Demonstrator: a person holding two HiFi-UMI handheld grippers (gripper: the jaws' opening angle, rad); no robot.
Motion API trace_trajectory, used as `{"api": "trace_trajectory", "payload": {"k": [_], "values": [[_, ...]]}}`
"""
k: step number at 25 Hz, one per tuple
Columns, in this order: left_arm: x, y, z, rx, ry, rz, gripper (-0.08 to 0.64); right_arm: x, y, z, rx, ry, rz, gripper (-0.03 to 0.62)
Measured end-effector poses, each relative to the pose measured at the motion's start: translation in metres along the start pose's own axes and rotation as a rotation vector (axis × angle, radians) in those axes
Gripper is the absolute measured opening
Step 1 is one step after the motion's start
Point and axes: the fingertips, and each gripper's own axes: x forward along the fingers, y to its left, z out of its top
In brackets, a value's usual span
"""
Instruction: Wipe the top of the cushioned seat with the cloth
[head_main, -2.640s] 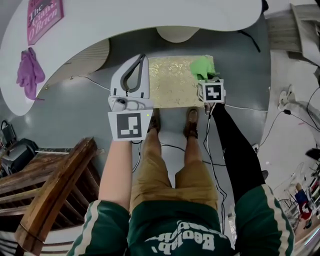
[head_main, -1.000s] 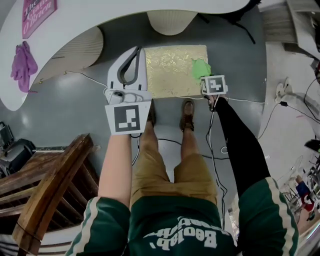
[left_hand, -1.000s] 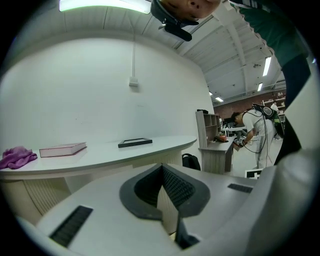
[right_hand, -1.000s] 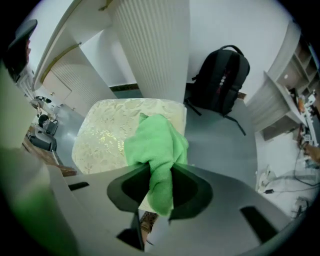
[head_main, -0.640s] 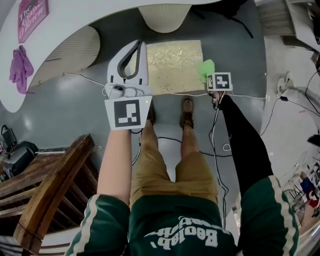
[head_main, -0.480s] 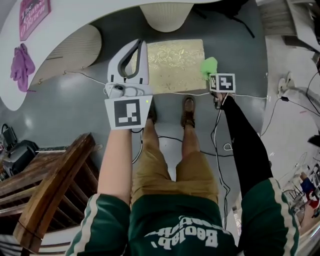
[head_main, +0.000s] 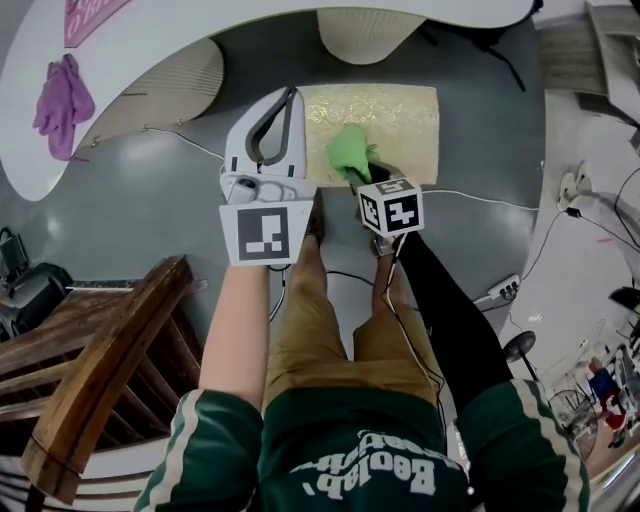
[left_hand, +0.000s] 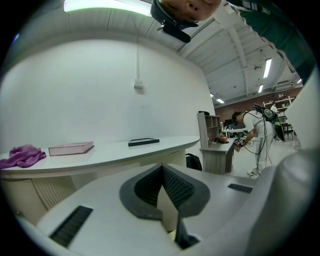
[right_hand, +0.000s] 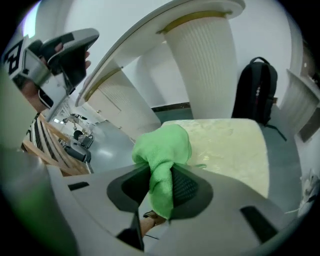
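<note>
- the right gripper has its jaws clenched on the green cloth; one fold runs down between the ribbed pads and the bunched bulk bulges out past the jaw tips.
- in the head view the right gripper reaches forward from a black sleeve, and the cloth sits just ahead of the jaws, over the near left part of the cushioned seat.
- the cushioned seat is a pale gold, patterned rectangle low on the grey floor; most of its top lies bare to the right of the cloth and beyond it.
- whether the cloth presses on the seat top or hangs just above it cannot be told.
- the left gripper has its jaws clenched tip to tip with nothing between them.
- it points level at the white curved bench, which carries a purple rag and a pink book.
- in the head view the left gripper is held just left of the seat's left edge, beside the cloth and apart from it.
- a black backpack stands behind the seat, against the bench's ribbed pedestal.
</note>
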Motion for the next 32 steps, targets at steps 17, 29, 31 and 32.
{"api": "trace_trajectory", "payload": {"k": [17, 29, 31, 32], "values": [[-0.024, 0.026, -0.031, 0.063, 0.079, -0.082, 0.015, 0.102, 0.066, -0.064, 0.042, 0.28, 0.028, 0.107], [0.002, -0.036, -0.004, -0.017, 0.032, -0.054, 0.015, 0.022, -0.073, -0.087, 0.141, 0.243, -0.15, 0.107], [0.008, -0.05, -0.002, -0.027, 0.03, -0.054, 0.015, 0.006, -0.101, -0.092, 0.16, 0.241, -0.178, 0.107], [0.01, -0.056, -0.001, -0.036, 0.028, -0.052, 0.015, 0.0, -0.113, -0.094, 0.173, 0.239, -0.19, 0.107]]}}
